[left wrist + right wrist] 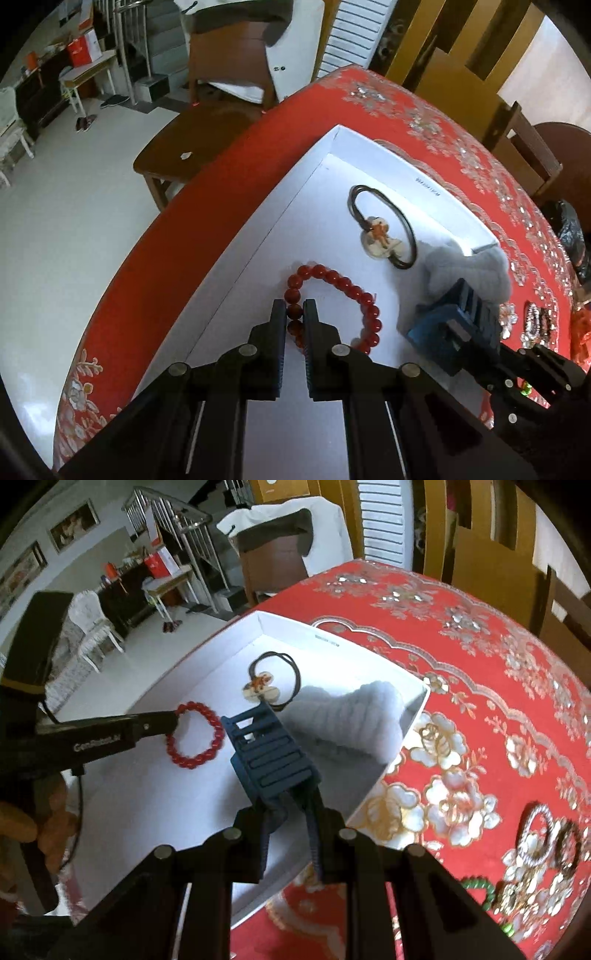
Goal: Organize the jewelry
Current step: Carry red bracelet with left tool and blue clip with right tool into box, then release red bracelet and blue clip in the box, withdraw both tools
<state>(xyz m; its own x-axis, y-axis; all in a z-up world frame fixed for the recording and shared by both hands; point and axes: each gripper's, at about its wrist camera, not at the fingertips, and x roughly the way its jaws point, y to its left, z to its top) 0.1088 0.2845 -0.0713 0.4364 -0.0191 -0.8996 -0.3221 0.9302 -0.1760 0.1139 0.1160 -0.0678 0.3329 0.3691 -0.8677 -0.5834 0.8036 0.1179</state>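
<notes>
**Hand-held grippers hold a bracelet and a hair clip over the white box**

The left hand-held gripper [294, 312] has its jaws drawn narrow on one side of the red bead bracelet [334, 278]. The pinched bead sits right between the fingertips, and the rest of the loop spreads ahead and to the right of them, low over or on the floor of the white box [258, 236]. Whether the far beads touch the floor cannot be told. The loop's open face lies roughly flat to the box floor, so a release here would likely leave it lying as a ring rather than bunched.

The right hand-held gripper [291, 808] is closed on the base of the blue hair clip [271, 755]. The clip's long axis runs straight out from the fingers, toward the far corner of the box. It hangs over the middle of the box, just right of the bracelet, and its tip is near the black hair tie with a pale flower charm [271, 681] that lies further in. A grey knitted item [351, 720] fills the right end of the box.

The clip sits between bracelet and knitted item, so each hand is nearest its own load. More bracelets [546, 838] wait well apart on the red floral cloth of the desk [480, 646], on the right hand's side.
</notes>
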